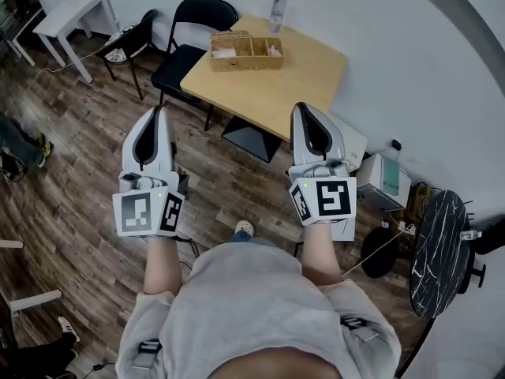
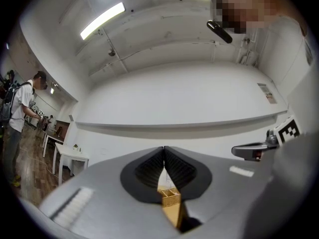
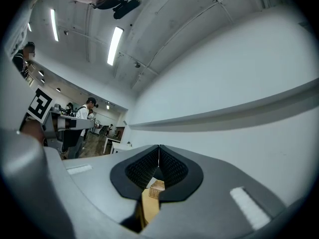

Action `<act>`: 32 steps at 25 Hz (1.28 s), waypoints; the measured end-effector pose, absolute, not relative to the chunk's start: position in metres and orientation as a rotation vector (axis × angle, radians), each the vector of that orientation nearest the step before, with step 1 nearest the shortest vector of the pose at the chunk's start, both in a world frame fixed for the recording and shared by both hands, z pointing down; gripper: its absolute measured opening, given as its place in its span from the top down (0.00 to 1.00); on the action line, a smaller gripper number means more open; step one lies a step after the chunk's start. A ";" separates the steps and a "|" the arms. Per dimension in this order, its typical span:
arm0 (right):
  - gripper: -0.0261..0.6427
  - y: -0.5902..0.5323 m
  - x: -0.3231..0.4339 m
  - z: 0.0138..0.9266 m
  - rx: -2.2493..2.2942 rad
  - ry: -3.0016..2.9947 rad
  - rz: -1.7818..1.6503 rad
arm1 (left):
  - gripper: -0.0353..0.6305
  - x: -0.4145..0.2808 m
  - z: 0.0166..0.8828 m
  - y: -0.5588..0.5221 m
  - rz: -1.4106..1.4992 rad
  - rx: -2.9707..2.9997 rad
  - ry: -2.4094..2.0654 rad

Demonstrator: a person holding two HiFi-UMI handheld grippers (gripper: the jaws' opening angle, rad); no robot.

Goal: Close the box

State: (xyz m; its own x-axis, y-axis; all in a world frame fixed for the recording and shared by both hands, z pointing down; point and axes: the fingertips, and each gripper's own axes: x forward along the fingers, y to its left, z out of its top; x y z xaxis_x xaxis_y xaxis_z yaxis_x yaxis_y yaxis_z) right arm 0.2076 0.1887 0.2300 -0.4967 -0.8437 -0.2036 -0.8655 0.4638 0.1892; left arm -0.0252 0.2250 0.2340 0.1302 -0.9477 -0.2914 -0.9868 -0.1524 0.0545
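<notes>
Ahead, wicker box (image 1: 246,52) on table (image 1: 296,77), well beyond left gripper (image 1: 160,110) and right gripper (image 1: 301,107), fingers (image 2: 144,172) clenched empty.

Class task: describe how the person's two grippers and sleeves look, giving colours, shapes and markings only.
The left gripper and right gripper are light grey tapering shells with black insets and black ribbed pads. Each carries a white cube printed with black square markers. The person wears a grey top whose sleeves stop short of the forearms.
</notes>
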 end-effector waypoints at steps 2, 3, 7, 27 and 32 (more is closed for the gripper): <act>0.95 0.175 0.210 0.229 -1.510 2.624 0.414 | 0.86 -0.021 0.232 0.213 0.386 -2.229 1.947; 0.95 0.169 0.212 0.228 -1.500 2.626 0.416 | 0.86 -0.019 0.231 0.208 0.387 -2.223 1.950; 0.95 0.147 0.219 0.226 -1.464 2.634 0.425 | 0.86 -0.010 0.227 0.188 0.392 -2.198 1.958; 0.95 0.063 0.233 0.237 -1.429 2.642 0.364 | 0.86 0.008 0.227 0.114 0.361 -2.173 1.966; 0.95 0.033 0.220 0.237 -1.433 2.642 0.359 | 0.86 -0.006 0.231 0.082 0.377 -2.182 1.973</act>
